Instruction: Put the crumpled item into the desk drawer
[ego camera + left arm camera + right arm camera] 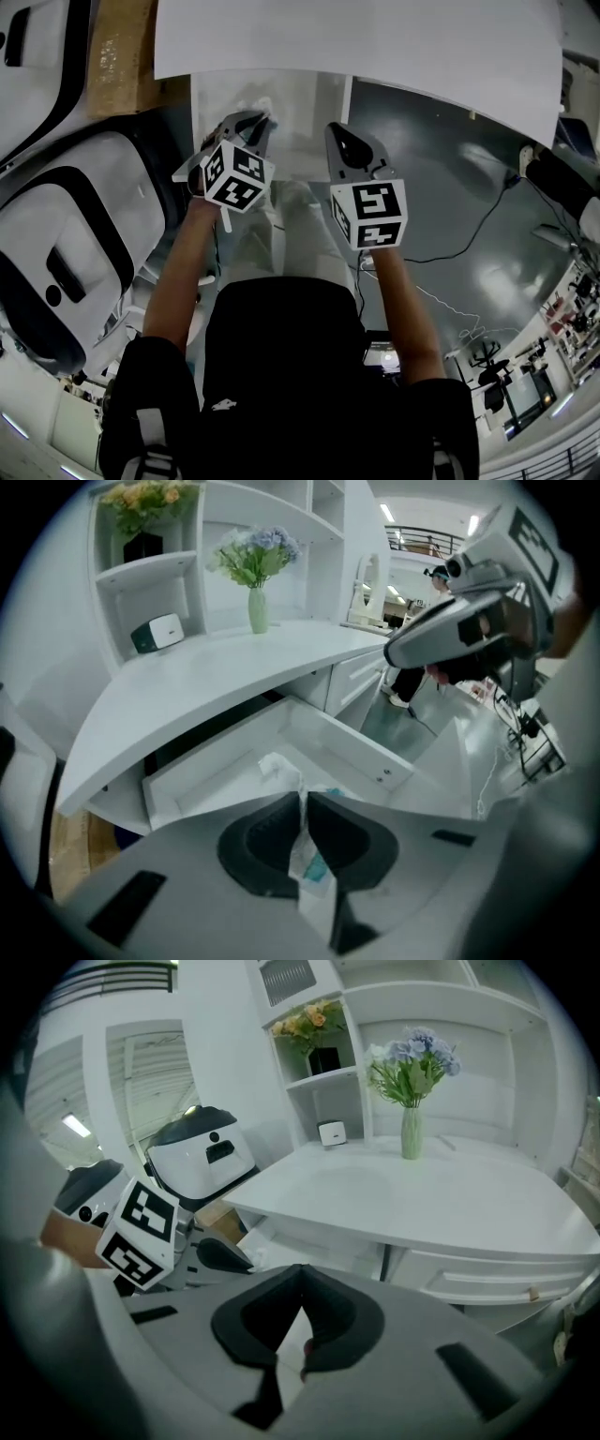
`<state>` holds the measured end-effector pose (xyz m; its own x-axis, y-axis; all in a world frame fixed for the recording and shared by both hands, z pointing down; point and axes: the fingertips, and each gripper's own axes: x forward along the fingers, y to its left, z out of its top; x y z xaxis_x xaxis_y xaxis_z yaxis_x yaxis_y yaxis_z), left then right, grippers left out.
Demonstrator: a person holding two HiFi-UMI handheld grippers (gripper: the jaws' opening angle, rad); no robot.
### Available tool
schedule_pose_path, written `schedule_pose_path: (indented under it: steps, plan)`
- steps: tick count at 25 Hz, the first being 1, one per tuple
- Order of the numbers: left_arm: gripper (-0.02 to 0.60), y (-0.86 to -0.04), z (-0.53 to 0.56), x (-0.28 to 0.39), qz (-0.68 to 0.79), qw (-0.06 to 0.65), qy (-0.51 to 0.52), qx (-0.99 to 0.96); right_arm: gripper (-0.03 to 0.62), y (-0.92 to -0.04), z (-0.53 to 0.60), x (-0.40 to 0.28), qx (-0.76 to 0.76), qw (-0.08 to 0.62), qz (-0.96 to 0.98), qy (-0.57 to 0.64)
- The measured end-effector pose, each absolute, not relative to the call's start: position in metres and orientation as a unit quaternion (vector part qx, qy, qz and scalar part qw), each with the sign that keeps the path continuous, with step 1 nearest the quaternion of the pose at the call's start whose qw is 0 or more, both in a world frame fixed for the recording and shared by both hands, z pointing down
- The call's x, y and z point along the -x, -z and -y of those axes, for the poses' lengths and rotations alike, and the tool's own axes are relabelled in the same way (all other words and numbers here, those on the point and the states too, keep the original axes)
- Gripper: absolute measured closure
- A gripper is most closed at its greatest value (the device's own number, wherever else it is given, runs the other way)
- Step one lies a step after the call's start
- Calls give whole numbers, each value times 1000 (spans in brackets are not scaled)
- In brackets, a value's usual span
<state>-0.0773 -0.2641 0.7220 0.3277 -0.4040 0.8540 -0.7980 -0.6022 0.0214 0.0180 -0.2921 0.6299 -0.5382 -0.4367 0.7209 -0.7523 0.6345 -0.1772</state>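
Note:
The white desk [375, 37] has its drawer [309, 112] pulled open under the top. My left gripper [255, 122] hangs over the drawer's left part, shut on the crumpled item [277, 769], a white wad with teal print. The wad sticks out past the pads, just above the drawer [347, 742] floor, as the left gripper [303, 794] view shows. My right gripper [336, 131] is beside it at the drawer's right side. In the right gripper [300, 1293] view its jaws meet at the tips with nothing held.
A white chair [75, 234] stands close on the left. A vase of flowers [255, 611] and a small white device [159, 632] sit on the desk's shelves. A closed drawer [497, 1279] lies to the right. A cable [469, 234] runs over the dark floor.

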Motion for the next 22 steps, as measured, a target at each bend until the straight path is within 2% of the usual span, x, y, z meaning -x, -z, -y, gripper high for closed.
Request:
schedule_pose_path:
  steps: [4,12,22]
  plan:
    - [560,-726,282,76,373,246,-428,-786,599,-640,297,-20,-346,332,843,-245]
    - [560,-765,288,70,302,164,-511,-787,599,-660,298,-23,-342,347,835,-255]
    - [558,-797,286,74,267,180,-537,-780,599,-677,305,-23,-338,352,833,-259]
